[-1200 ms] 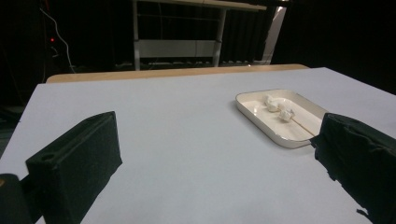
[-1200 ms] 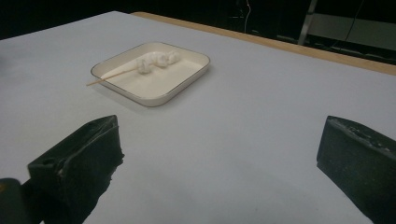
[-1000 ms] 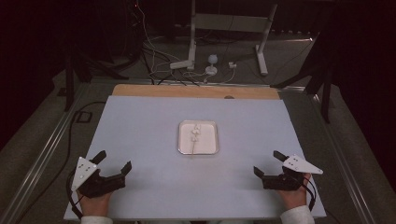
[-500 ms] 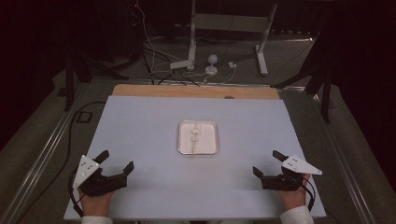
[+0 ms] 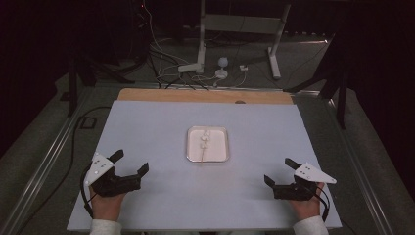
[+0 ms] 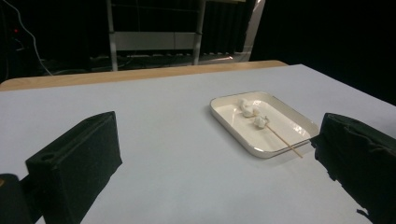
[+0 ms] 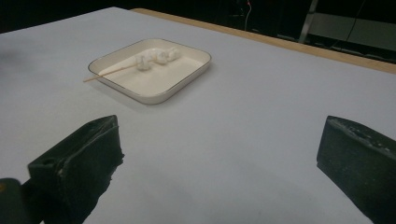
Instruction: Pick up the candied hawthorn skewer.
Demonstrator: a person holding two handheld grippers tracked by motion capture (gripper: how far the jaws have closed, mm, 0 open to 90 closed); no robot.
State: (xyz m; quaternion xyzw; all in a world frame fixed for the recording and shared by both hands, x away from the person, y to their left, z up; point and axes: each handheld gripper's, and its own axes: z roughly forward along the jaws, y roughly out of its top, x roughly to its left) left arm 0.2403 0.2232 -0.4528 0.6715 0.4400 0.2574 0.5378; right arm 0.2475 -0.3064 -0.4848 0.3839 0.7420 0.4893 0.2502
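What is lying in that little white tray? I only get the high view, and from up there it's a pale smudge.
Observer: The left gripper view shows a few soft white lumps threaded on a thin wooden skewer in the shallow white rectangular tray.
Operator: Where do the lumps sit on the stick?
Observer: They are bunched at one end. The other end is bare, rests on the tray's rim and pokes out past it.

A pale sheet covers the table. A wooden strip edges it at 12 o'clock; beyond lie cables and a metal stand.
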